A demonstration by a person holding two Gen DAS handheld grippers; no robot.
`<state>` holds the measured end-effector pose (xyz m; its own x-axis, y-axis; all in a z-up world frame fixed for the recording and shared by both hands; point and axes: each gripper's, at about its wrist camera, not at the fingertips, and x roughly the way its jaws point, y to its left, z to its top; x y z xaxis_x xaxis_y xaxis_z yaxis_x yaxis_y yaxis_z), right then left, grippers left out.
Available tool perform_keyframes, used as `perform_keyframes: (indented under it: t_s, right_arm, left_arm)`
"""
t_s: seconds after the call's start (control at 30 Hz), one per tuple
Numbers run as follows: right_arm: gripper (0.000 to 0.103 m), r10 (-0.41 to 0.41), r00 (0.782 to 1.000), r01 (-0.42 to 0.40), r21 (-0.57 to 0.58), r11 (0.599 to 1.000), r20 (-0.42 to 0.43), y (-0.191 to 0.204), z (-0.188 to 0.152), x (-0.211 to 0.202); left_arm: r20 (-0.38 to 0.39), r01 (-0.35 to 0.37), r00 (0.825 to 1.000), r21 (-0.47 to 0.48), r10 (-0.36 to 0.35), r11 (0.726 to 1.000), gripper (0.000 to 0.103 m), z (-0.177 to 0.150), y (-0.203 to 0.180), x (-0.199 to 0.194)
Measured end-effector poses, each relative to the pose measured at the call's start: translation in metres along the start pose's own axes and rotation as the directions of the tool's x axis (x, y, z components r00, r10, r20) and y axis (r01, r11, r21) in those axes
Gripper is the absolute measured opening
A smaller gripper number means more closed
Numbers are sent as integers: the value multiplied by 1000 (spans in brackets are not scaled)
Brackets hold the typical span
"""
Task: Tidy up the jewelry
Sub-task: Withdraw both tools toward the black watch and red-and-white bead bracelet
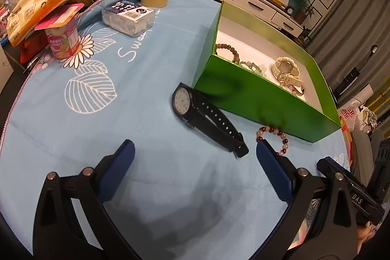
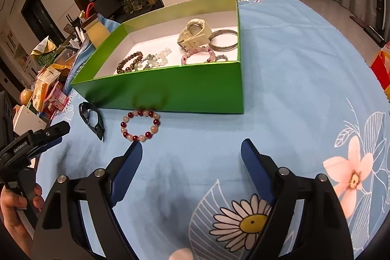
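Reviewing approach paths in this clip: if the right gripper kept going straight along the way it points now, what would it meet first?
Probably the bare blue tablecloth, since the open right gripper angles downward. The red and pale bead bracelet lies left of that line, off its left fingertip; the green box stands beyond. Depth is uncertain.

1. Warm indoor light from above, fairly bright; colours tinted yellow-orange toward the cluttered far left of both views.
2. Strong fisheye bending: straight edges of the green box (image 1: 256, 99) curved, black vignette filling every corner.
3. Soft grey shadows on the blue cloth (image 2: 292, 89) beneath and between the fingers (image 1: 117, 169), blurred at their edges.
4. Dark smudged reflections on the glossy front wall of the box, in both views.
5. Centre reasonably sharp; beaded bracelet (image 2: 140, 125) crisp in the right wrist view, background furniture softer and slightly smeared.
6. Little glare; dull sheen only on the box wall.
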<state>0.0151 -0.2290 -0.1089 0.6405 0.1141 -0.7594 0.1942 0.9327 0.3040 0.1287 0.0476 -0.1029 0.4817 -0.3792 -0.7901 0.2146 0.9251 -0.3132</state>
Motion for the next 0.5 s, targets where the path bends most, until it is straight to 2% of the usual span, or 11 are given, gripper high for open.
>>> perform_keyframes:
  t_s: [0.5]
  right_arm:
    - [83,6,1000,-6,4,1000,-13,8,9,14]
  left_arm:
    - [-7,0,1000,4,0,1000,101,8,-3,12]
